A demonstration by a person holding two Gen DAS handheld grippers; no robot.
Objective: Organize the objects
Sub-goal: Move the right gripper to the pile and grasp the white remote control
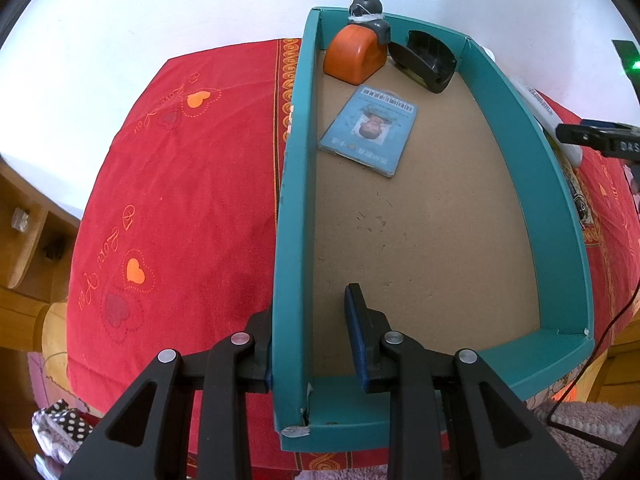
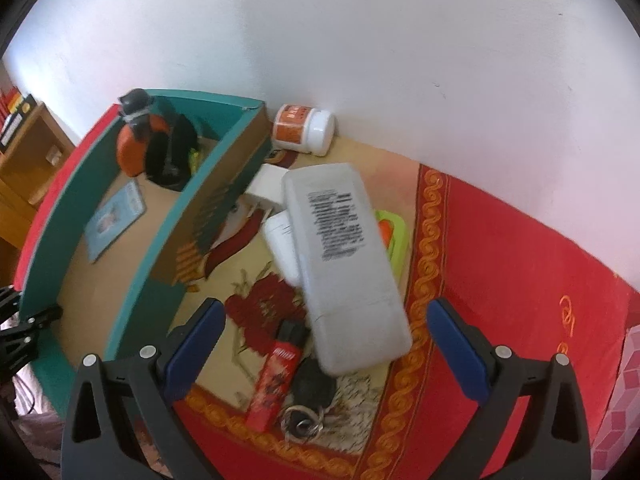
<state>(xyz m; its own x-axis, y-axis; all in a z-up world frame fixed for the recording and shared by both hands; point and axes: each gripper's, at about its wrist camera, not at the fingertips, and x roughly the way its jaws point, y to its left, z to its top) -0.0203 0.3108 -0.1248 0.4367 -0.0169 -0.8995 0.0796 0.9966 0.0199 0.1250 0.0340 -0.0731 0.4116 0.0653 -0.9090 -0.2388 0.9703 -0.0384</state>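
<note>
**Left claw straddling the tray wall, right claw spread above the white bottle**

The teal tray (image 1: 560, 184) is lying on the red cloth (image 1: 180, 160), its long axis running away from the left wrist camera toward the white wall (image 1: 160, 20). On its brown floor a blue ID card (image 1: 370, 132) is lying flat, printed side up and reading upside down from this side. At the far end an orange tape dispenser (image 1: 352, 56) and a black one (image 1: 426, 62) are sitting side by side, with a small dark figure (image 1: 366, 4) perched behind them.

The left claw (image 1: 310, 338) is pointing steeply downward at the tray's near corner, one finger outside the left wall and the other inside. The inner pad stands clear of the wall, so whether the claw is clenching it I cannot tell.

The right claw (image 2: 326, 344) is angling down beside the tray, released, its jaws spread wide around nothing. Between the blue pads (image 2: 458, 348) a large white bottle (image 2: 344, 256) is lying on the cloth, long axis running away from the claw, label up. Near it are lying a red lighter (image 2: 272, 384), dark keys (image 2: 312, 396), and a white-capped jar (image 2: 304, 128) on its side against the wall.
</note>
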